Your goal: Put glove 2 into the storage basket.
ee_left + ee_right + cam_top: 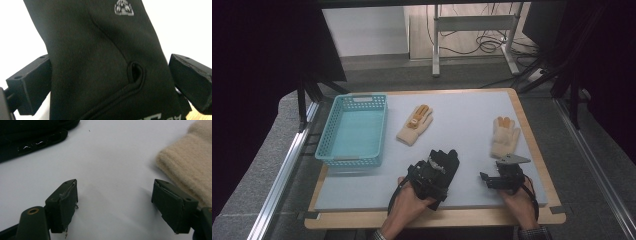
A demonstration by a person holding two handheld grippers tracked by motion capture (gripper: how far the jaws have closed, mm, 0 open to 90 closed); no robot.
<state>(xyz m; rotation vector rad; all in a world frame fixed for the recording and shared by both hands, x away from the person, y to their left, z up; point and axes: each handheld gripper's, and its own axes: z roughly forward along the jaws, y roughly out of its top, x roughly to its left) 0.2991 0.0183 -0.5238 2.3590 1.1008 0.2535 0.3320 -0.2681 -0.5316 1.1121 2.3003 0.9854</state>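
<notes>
One smooth black glove (100, 62) lies between the left hand-held gripper's (110, 82) open jaws.

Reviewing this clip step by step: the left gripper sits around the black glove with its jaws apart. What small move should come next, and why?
Probably close the left gripper on the black glove. The left gripper view shows the glove lying between the wide-open jaws with small gaps on both sides, so nothing is gripped yet. The blue basket sits further left, a likely destination once the glove is held. The right gripper is open over bare table beside a cream glove.
</notes>
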